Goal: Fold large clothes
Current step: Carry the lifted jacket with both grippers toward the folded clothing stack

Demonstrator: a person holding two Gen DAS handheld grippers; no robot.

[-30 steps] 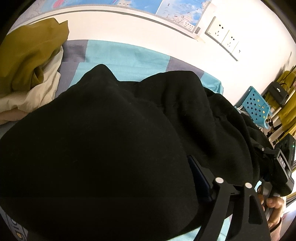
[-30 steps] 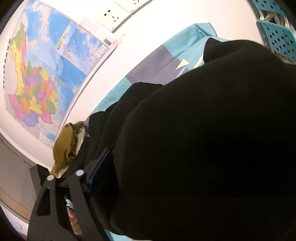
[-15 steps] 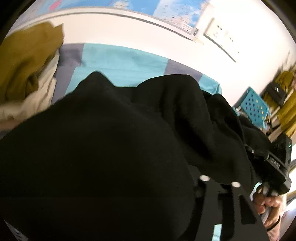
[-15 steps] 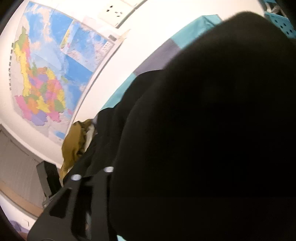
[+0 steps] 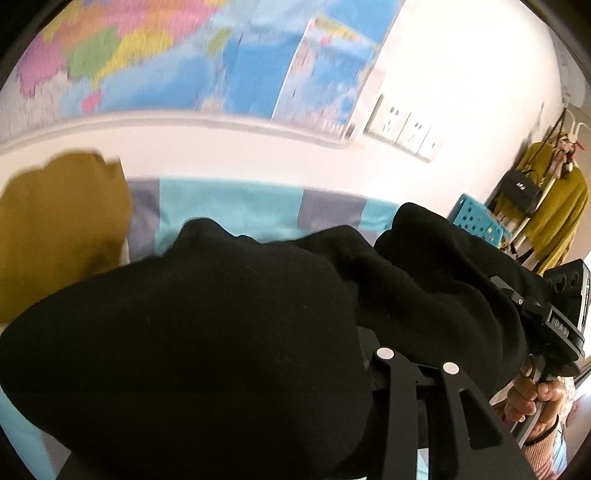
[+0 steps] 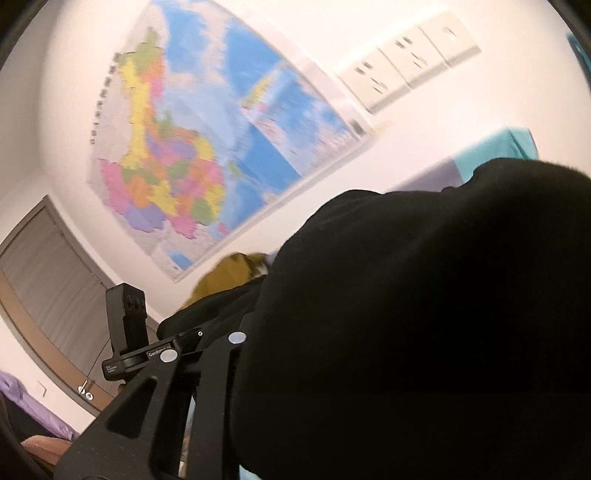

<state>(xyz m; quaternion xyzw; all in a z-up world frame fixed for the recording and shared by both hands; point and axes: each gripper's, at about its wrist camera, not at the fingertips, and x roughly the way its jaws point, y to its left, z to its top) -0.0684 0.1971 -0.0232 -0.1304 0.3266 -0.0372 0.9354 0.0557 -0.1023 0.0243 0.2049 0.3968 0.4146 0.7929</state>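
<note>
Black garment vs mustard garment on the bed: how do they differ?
The black garment fills the foreground, draped over the gripper fingers; the mustard garment sits farther back, by the wall. The black one spans both wrist views and reaches toward the other gripper; the mustard one lies bunched in a heap, touched by neither gripper. Both are soft, unfolded clothing over the teal and grey bedcover.

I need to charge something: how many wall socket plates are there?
3: first socket plate beside the map, second socket plate, third socket plate, in a row. The black garment may hide others.
</note>
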